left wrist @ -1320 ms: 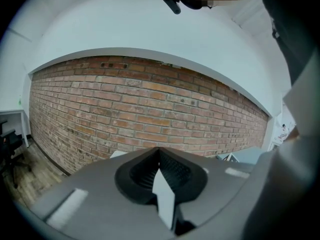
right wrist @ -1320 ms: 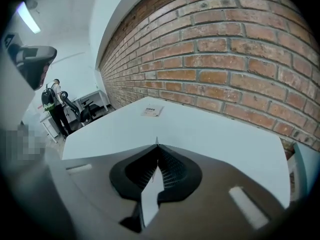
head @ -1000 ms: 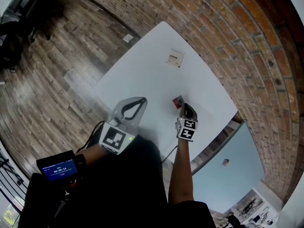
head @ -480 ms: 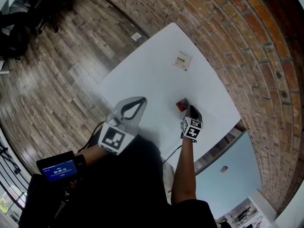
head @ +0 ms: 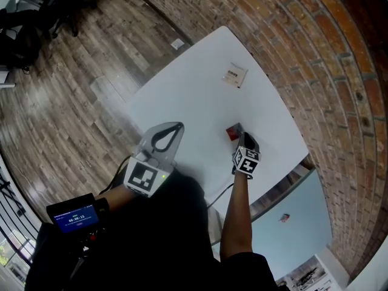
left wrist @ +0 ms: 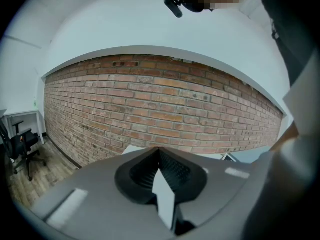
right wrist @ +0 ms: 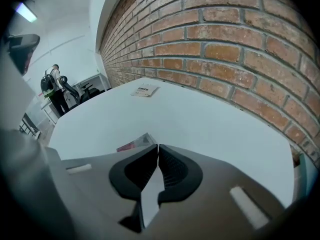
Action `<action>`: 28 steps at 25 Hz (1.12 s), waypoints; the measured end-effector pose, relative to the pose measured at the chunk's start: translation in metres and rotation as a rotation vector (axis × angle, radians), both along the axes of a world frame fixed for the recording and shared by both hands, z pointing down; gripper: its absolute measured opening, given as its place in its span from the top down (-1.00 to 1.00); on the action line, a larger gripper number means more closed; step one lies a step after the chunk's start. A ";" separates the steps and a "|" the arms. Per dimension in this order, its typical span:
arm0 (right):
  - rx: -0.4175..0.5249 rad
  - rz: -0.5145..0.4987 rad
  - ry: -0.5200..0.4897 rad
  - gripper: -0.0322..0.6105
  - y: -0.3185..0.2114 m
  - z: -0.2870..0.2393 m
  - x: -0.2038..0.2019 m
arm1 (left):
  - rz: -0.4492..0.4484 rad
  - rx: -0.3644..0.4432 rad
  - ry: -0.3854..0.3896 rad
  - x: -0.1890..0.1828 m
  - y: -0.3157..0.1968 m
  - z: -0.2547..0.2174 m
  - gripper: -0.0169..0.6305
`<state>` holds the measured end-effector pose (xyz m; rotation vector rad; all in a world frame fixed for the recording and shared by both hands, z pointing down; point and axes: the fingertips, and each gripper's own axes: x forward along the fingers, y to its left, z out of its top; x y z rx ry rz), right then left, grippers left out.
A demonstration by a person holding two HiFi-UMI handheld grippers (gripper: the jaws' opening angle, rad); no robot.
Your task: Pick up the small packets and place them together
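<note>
Grey left gripper hangs back, right gripper reaches to red packet, both jaws together.

A white table runs from the middle of the head view toward the upper right, one corner pointing to the top of the frame. A red brick wall curves along its right side. Grey-brown wooden plank floor fills the left half, with a small white square lying on it just beside the table's far corner. Black chairs stand at the upper left. A pale blue surface sits at the lower right, below the table's edge.

At the left edge of the left gripper view stand a black office chair and a white desk. At the left of the right gripper view a person with a backpack stands far off, under a ceiling light.
</note>
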<state>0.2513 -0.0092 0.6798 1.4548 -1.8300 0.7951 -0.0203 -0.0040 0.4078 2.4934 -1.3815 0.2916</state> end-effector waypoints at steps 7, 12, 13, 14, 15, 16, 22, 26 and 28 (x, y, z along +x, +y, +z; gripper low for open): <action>0.029 0.007 -0.002 0.63 -0.006 -0.002 0.001 | -0.003 0.013 -0.015 -0.003 0.001 0.001 0.95; 0.080 -0.007 -0.004 0.57 -0.005 -0.014 -0.001 | -0.011 0.016 -0.010 -0.006 0.002 0.001 0.95; 0.082 -0.018 -0.003 0.57 -0.004 -0.015 -0.004 | -0.012 0.016 -0.009 -0.007 0.002 0.001 0.95; 0.082 -0.031 -0.003 0.56 -0.002 -0.015 -0.008 | -0.014 0.016 -0.008 -0.007 0.002 0.001 0.95; 0.079 -0.043 -0.004 0.56 -0.001 -0.014 -0.013 | -0.016 0.016 -0.006 -0.008 0.002 0.001 0.95; 0.076 -0.050 -0.007 0.56 0.001 -0.013 -0.017 | -0.019 0.017 -0.005 -0.009 0.003 0.001 0.95; 0.145 0.047 -0.090 0.64 -0.003 -0.033 -0.020 | -0.023 0.025 0.002 -0.008 0.003 0.000 0.95; 0.245 0.054 -0.107 0.73 -0.004 -0.075 -0.023 | -0.009 0.052 0.008 -0.005 0.007 -0.008 0.95; 0.305 0.078 -0.144 0.85 -0.004 -0.103 -0.025 | 0.001 0.061 0.008 -0.003 0.007 -0.010 0.95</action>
